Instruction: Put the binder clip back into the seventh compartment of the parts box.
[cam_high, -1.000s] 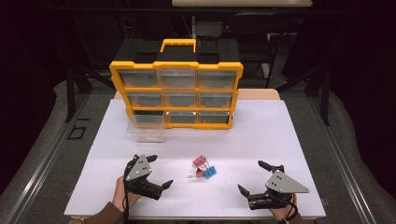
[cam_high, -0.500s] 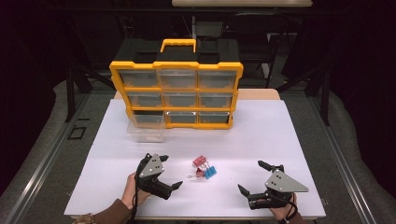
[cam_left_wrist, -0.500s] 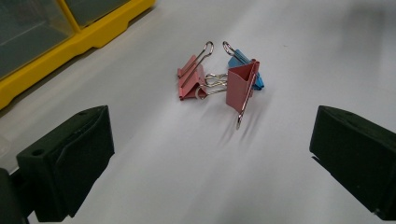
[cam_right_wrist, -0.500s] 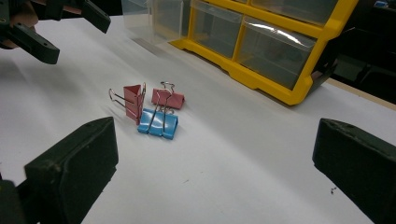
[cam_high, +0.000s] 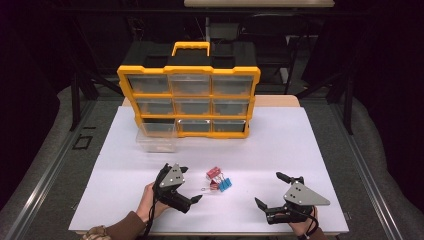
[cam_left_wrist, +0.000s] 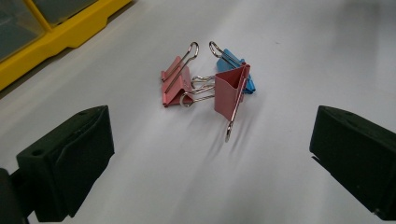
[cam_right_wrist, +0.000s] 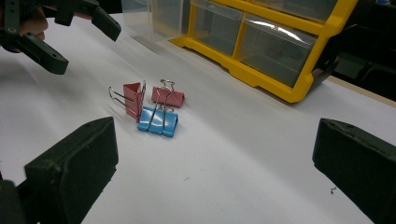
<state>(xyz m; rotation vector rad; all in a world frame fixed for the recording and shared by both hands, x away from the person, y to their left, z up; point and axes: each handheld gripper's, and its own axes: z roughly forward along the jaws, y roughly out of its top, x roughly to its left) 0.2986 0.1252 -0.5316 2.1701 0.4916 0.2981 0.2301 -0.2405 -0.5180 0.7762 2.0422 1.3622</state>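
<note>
Left gripper (cam_high: 189, 184) fingers spread wide, aimed at tangled binder clips (cam_left_wrist: 210, 86) (wire handles interlocked); risk of lifting several. Right gripper (cam_high: 274, 191) likewise agape.

A white table (cam_high: 300, 150) carries everything. At its far edge stands a yellow organizer (cam_high: 189, 102) with clear drawers. Just in front of its lower left corner lies a clear drawer (cam_high: 156, 141), taken out. Near the front, in the middle, three clips (cam_high: 218, 179) lie touching: two pink and one blue.
</note>
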